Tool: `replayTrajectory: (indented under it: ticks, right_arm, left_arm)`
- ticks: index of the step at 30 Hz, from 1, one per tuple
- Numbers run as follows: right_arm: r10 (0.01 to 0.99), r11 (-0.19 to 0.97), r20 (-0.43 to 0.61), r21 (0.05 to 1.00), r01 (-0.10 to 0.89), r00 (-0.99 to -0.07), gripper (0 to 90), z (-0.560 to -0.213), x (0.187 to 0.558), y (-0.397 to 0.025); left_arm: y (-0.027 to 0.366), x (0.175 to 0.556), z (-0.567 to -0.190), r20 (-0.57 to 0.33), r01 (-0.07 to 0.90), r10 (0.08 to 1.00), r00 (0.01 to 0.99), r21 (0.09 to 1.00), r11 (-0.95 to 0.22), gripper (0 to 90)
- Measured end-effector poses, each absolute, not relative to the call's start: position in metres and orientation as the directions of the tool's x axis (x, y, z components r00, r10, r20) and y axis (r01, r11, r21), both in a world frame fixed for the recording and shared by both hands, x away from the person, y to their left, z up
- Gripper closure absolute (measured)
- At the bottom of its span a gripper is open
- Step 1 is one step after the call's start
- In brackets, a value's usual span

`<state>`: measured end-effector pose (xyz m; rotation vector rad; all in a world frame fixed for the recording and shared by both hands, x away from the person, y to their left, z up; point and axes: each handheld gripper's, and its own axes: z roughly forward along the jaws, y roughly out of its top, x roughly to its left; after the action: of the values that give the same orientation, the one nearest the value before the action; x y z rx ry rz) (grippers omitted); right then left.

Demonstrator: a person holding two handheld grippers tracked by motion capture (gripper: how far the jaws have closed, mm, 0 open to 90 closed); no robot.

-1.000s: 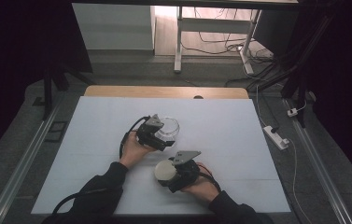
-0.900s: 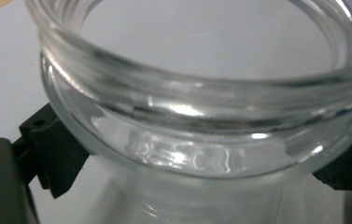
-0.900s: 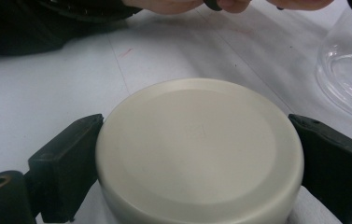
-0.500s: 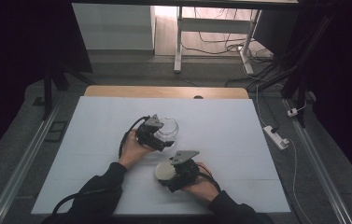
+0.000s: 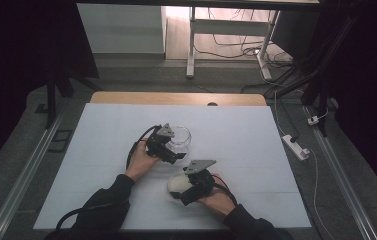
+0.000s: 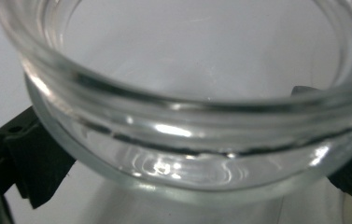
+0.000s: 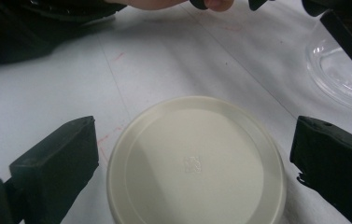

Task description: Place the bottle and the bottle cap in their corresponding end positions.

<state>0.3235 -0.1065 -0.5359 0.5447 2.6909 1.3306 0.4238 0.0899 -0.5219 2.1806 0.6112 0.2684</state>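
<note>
A clear glass jar point(image 5: 180, 136) stands open-mouthed near the middle of the white table point(image 5: 101, 150). My left gripper point(image 5: 172, 148) comes at it from the near left. In the left gripper view the jar point(image 6: 187, 116) sits between the two black jaws, which press on its sides, so the left gripper point(image 6: 192, 172) is shut on it. A round cream lid point(image 5: 177, 183) lies flat closer to the person. My right gripper point(image 5: 183, 186) is open around it. In the right gripper view the lid point(image 7: 197, 163) lies between the spread jaws of the right gripper point(image 7: 194, 140), with a small gap on each side.
The table's wooden far edge point(image 5: 176, 98) lies beyond the jar. A power strip point(image 5: 294, 146) lies on the floor off the right edge. In the right gripper view the jar's base point(image 7: 341, 74) and the other hand point(image 7: 155, 3) show at the top.
</note>
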Motion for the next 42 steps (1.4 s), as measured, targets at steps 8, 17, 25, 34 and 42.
replayTrajectory:
  ticks: [8, 17, 25, 34, 42]
  right_arm:
    - [0.342, 0.535, 0.071, 0.805, 0.257, -0.937, 0.1, -0.528, 0.319, -0.108]
    - [0.341, 0.511, 0.088, 0.818, 0.263, -0.936, 0.0, -0.523, 0.316, -0.111]
    - [0.341, 0.499, 0.087, 0.827, 0.259, -0.936, 0.0, -0.518, 0.311, -0.115]
    - [0.366, 0.476, 0.075, 0.841, 0.256, -0.928, 0.0, -0.512, 0.310, -0.123]
    - [0.382, 0.472, 0.062, 0.845, 0.252, -0.922, 0.0, -0.506, 0.310, -0.131]
  left_arm:
    - [0.098, 0.419, -0.515, -0.059, 0.353, 0.514, 0.856, 0.792, -0.498, 0.0]
    - [0.108, 0.409, -0.509, -0.073, 0.358, 0.520, 0.851, 0.806, -0.472, 0.0]
    - [0.117, 0.399, -0.504, -0.076, 0.358, 0.524, 0.848, 0.811, -0.463, 0.0]
    - [0.132, 0.386, -0.495, -0.098, 0.368, 0.528, 0.843, 0.821, -0.437, 0.0]
    - [0.139, 0.371, -0.490, -0.083, 0.364, 0.538, 0.839, 0.820, -0.442, 0.0]
